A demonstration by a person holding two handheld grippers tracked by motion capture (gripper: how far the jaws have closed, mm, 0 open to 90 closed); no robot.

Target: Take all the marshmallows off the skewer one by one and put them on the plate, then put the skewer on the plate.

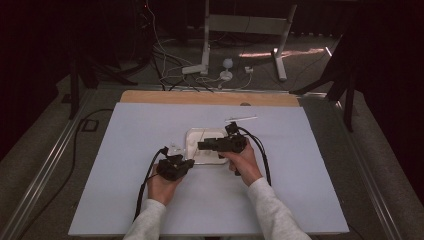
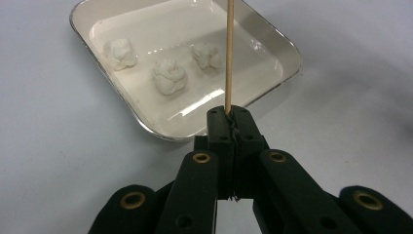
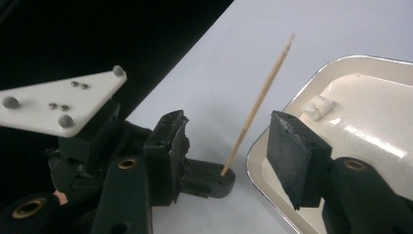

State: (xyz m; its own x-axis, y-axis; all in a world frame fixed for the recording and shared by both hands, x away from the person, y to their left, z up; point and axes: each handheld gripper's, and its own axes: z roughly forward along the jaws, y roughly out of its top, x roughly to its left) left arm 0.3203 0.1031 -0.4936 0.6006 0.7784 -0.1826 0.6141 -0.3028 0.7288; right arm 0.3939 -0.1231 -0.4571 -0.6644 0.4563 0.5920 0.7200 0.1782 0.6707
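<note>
Up in the high view, a person sits at a table with a pale blue-grey sheet on top. A strip of brown wood shows at the far edge. Behind the table the room is dark, with a grey floor, white stand legs and loose cables. A white tray sits in the middle of the sheet. The left gripper rests just beside the tray's near left corner. The right gripper hangs over the tray.

Next, in the left gripper view, the two black jaws are squeezed tight on a thin wooden stick. The stick pokes straight out over the tray. Three white lumps lie in the tray, apart from each other. The sheet around the tray is plain and smooth.

Last, in the right gripper view, the right gripper's jaws stand apart, one on each side of the stick, and they do not touch it. The left gripper holds the stick's bottom end. The tray lies just beside it with one white lump showing. The sheet runs off to a black edge of the room.
</note>
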